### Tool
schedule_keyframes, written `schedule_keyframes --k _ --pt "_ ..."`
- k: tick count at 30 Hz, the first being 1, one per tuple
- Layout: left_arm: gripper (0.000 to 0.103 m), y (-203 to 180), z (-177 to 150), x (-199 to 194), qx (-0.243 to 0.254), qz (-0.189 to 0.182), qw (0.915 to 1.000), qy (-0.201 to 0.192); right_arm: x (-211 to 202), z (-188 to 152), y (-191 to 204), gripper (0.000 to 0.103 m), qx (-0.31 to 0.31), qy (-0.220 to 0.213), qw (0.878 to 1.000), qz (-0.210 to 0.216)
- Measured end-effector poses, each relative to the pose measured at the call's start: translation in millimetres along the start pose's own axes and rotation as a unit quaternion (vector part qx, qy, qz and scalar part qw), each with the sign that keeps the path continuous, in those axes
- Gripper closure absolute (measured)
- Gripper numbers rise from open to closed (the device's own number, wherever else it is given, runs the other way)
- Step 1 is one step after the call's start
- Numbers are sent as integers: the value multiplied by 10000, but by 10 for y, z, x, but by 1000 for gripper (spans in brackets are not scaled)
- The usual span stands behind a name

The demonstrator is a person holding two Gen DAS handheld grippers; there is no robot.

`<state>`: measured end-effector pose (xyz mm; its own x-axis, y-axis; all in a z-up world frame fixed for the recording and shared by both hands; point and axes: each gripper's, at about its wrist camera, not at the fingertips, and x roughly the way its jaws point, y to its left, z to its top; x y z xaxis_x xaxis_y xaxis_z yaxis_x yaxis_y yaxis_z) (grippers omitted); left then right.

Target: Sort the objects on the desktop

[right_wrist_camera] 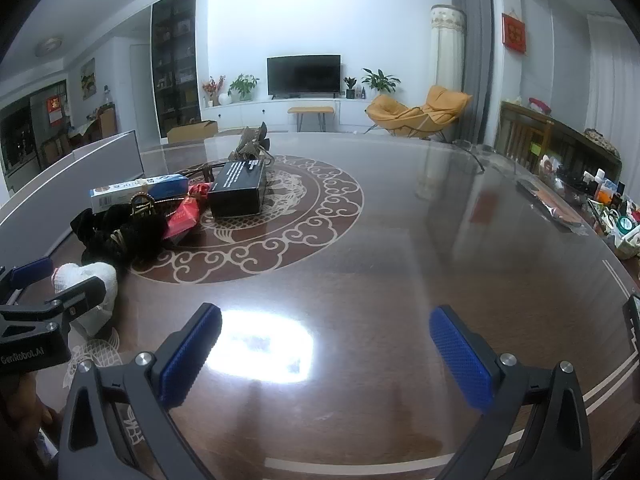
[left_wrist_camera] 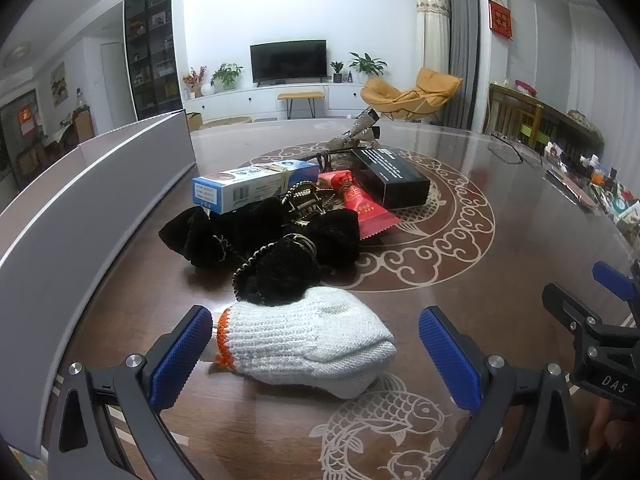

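Observation:
A white knit glove with an orange cuff [left_wrist_camera: 308, 338] lies on the brown table between the open fingers of my left gripper [left_wrist_camera: 320, 354], not gripped. Behind it sits a pile: black scrunchies [left_wrist_camera: 280, 240], a blue-and-white box [left_wrist_camera: 256, 184], a red wrapper [left_wrist_camera: 360, 200], a black box [left_wrist_camera: 392, 178] and a glittery hair clip [left_wrist_camera: 360, 130]. My right gripper [right_wrist_camera: 326, 354] is open and empty over bare table. The right wrist view shows the left gripper [right_wrist_camera: 52, 292] over the glove [right_wrist_camera: 100, 280], and the pile [right_wrist_camera: 168, 208] beyond.
A long grey open box [left_wrist_camera: 100, 200] stands along the table's left side. Glasses [left_wrist_camera: 508, 148] lie at the far right. Clutter of small bottles and packets [right_wrist_camera: 600, 208] lines the table's right edge. My right gripper shows at the left wrist view's right edge [left_wrist_camera: 600, 320].

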<state>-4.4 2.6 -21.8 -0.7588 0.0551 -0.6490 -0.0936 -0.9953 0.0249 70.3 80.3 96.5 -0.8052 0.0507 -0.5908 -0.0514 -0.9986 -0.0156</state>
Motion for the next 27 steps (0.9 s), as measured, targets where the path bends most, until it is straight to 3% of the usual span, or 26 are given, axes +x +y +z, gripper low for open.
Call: schedule_keyframes --k 27 --pt "0 2 -12 -2 -9 -28 10000 39 12 -12 22 0 -15 13 10000 20"
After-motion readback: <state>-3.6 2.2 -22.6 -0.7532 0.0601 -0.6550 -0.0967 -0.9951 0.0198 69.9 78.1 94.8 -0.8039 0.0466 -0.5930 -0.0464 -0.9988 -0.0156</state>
